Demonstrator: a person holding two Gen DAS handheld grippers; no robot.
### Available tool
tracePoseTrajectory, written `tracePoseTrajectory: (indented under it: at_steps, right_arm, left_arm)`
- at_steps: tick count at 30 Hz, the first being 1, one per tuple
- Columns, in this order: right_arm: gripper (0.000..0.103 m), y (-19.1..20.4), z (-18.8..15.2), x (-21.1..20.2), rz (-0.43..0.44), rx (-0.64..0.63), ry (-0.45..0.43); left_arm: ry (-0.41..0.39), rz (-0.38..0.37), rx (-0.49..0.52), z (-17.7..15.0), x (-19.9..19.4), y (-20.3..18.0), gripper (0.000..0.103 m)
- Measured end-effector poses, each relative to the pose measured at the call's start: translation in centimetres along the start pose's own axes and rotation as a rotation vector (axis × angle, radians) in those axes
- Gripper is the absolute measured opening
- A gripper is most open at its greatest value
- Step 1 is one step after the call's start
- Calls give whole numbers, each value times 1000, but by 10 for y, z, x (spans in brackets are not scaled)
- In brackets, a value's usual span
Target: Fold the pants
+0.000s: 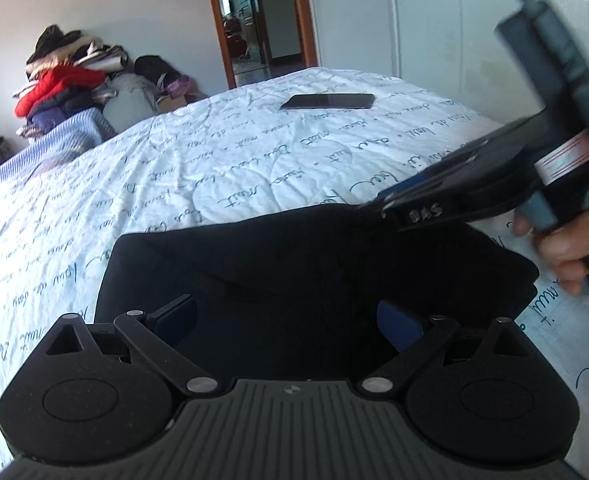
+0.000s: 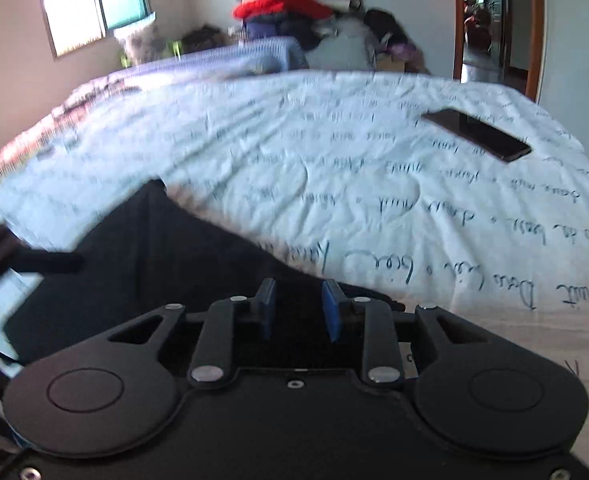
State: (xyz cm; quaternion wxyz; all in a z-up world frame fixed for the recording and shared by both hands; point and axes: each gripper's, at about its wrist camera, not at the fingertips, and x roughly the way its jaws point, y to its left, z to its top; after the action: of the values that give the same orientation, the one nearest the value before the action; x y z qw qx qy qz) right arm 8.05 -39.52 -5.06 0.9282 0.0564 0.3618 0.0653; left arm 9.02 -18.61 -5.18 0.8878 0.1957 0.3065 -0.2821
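The black pants (image 1: 294,264) lie folded in a compact block on the bed, right in front of my left gripper (image 1: 286,320). Its blue-padded jaws are spread wide over the near edge of the cloth and hold nothing. My right gripper (image 2: 299,312) hovers over the same pants (image 2: 154,264), jaws partly apart with black cloth behind the gap; no grip shows. From the left wrist view the right gripper (image 1: 378,204) comes in from the right, its tip at the pants' far right edge, a hand on its handle.
The bed has a white quilt (image 1: 214,160) with script print. A dark phone (image 1: 328,101) lies on it toward the far side; it also shows in the right wrist view (image 2: 478,134). A heap of clothes (image 1: 66,76) stands beyond the bed. A doorway (image 1: 254,20) is behind.
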Motion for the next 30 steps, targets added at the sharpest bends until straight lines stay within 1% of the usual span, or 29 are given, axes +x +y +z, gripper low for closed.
tracePoseTrajectory:
  at_steps: [2, 3, 4, 6, 8, 9, 11, 14, 15, 17, 18, 19, 21, 22, 24, 26, 27, 29, 30]
  right_arm:
    - [22, -1, 10, 1, -15, 22, 11]
    - [24, 5, 16, -5, -37, 5, -9]
    - [24, 15, 23, -13, -46, -33, -41]
    - [24, 36, 39, -18, 15, -89, -68]
    - [24, 62, 58, -10, 106, -141, -69]
    - [24, 74, 65, -1, 145, -166, -56]
    - [24, 99, 77, 25, 203, -228, -16]
    - [24, 131, 86, 71, 293, -282, 76]
    - [24, 140, 88, 85, 296, -303, 97]
    - [24, 155, 89, 116, 243, -347, 138]
    - [23, 155, 91, 129, 228, -340, 152]
    - [23, 151, 95, 135, 235, -309, 150]
    - [24, 141, 105, 131, 257, -220, 147]
    - [24, 139, 107, 123, 250, -215, 127]
    - [24, 143, 104, 103, 244, -258, 91]
    - [24, 148, 100, 97, 272, -274, 100]
    - [24, 151, 97, 102, 261, -286, 118]
    - [24, 156, 91, 121, 188, -326, 166]
    - [24, 154, 89, 125, 177, -326, 163]
  left_arm:
    - [2, 3, -18, -3, -4, 9, 98]
    - [3, 6, -25, -6, -4, 14, 99]
    - [9, 11, -37, -9, -3, 19, 99]
    - [51, -7, -70, -16, 10, 30, 102]
    - [85, -51, -147, -20, 19, 41, 102]
    - [84, -66, -190, -20, 17, 46, 101]
    - [64, -84, -225, -22, 5, 53, 102]
    - [53, -51, -233, -31, -7, 58, 102]
    - [55, -46, -224, -34, -8, 58, 102]
    - [74, -36, -192, -41, -4, 57, 103]
    - [65, -29, -183, -43, -3, 55, 103]
    - [54, -18, -175, -44, -5, 54, 103]
    - [54, -17, -164, -42, -9, 53, 103]
    - [51, -23, -169, -41, -12, 54, 102]
    - [38, -42, -188, -42, -16, 56, 102]
    - [48, -54, -196, -41, -11, 53, 103]
    - [55, -47, -191, -41, -7, 51, 103]
    - [52, -32, -178, -39, -5, 48, 103]
    - [54, -29, -171, -37, -5, 47, 103]
